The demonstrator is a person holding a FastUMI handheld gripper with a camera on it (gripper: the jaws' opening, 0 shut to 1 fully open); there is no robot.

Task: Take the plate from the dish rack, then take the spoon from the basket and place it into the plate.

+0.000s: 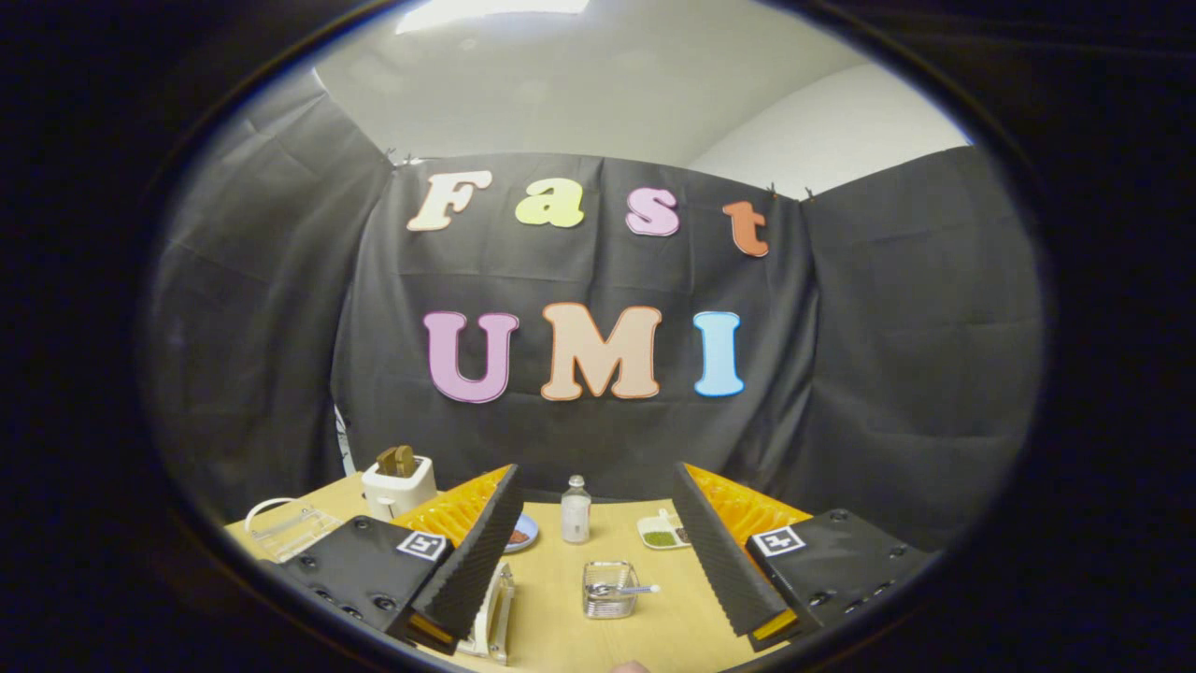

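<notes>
The gripper (pixel 598 561) is held wide open and empty above the table (pixel 673 626). The spoon (pixel 624 589) lies in the wire basket (pixel 609 591) between the fingers, a small bottle (pixel 576 509) and a toaster (pixel 400 486) being seen beyond. The dish rack (pixel 495 612) is partly hidden behind the left finger.

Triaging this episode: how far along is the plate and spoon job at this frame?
Looks like nothing is done yet. The gripper is open above the table, holding nothing. The spoon lies in the wire basket between the fingers. The dish rack sits by the left finger, which hides most of it; I cannot tell whether the plate is in it. Left: take the plate, then the spoon, and put the spoon in the plate.
</notes>
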